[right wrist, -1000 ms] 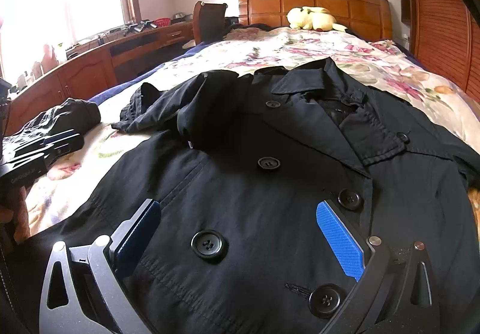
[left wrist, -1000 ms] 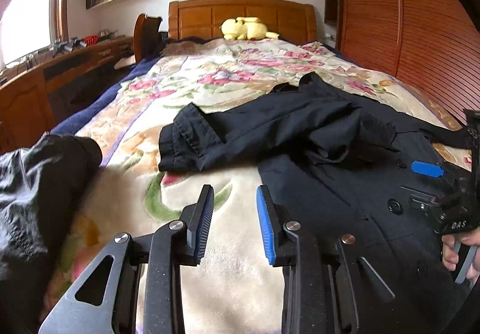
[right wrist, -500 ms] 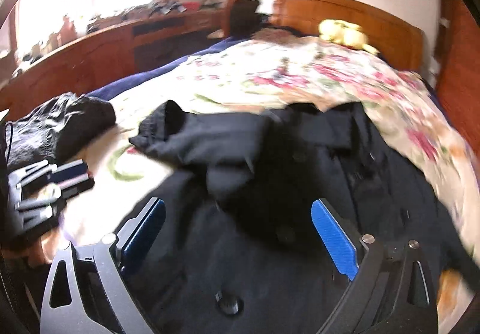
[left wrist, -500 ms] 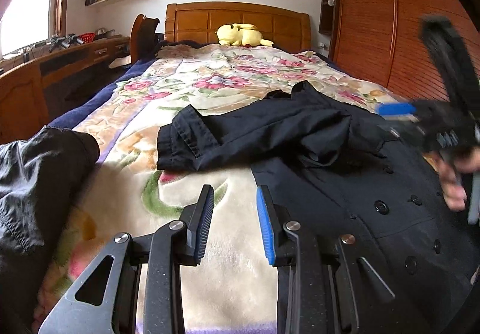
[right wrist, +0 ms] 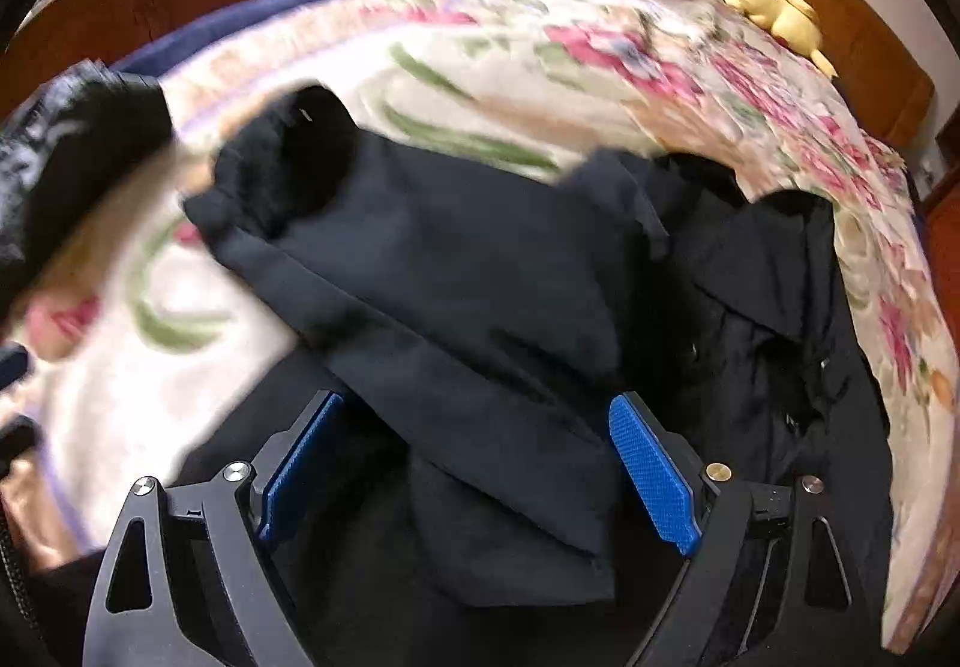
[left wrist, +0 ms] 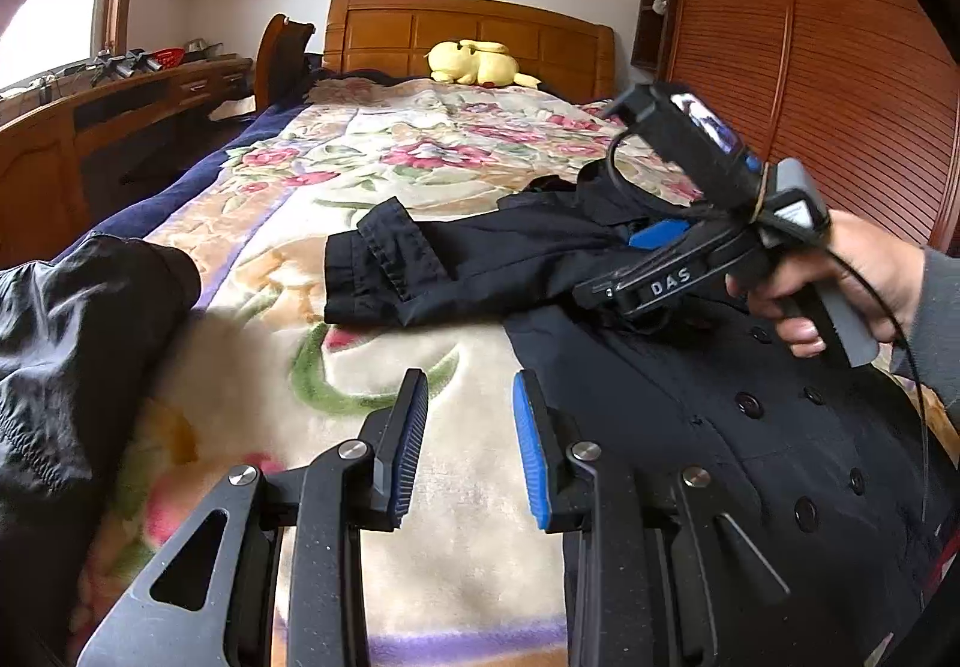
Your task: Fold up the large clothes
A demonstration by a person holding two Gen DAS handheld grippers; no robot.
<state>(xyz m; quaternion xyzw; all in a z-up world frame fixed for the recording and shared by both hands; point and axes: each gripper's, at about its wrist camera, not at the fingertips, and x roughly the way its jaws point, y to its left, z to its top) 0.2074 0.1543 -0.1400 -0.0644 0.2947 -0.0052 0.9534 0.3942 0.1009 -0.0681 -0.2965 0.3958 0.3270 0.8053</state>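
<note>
1. a black button-front coat lies spread on a floral bedspread, one sleeve thrown out sideways.
2. the right gripper hangs over that sleeve, jaws wide and closing, pads not yet pressing.
3. the left gripper waits beside the coat, jaws partly apart, empty.
4. the cloth looks soft, limp and fairly heavy; the cuff is probably the best hold.

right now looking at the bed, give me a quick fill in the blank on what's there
1. The black coat lies on a blanket printed with ____.
2. The soft toy by the headboard is ____ in colour.
3. The left tongs hold ____ between their pads.
4. The pads of the right tongs are ____ in colour.

Missing words: flowers; yellow; nothing; blue
</note>
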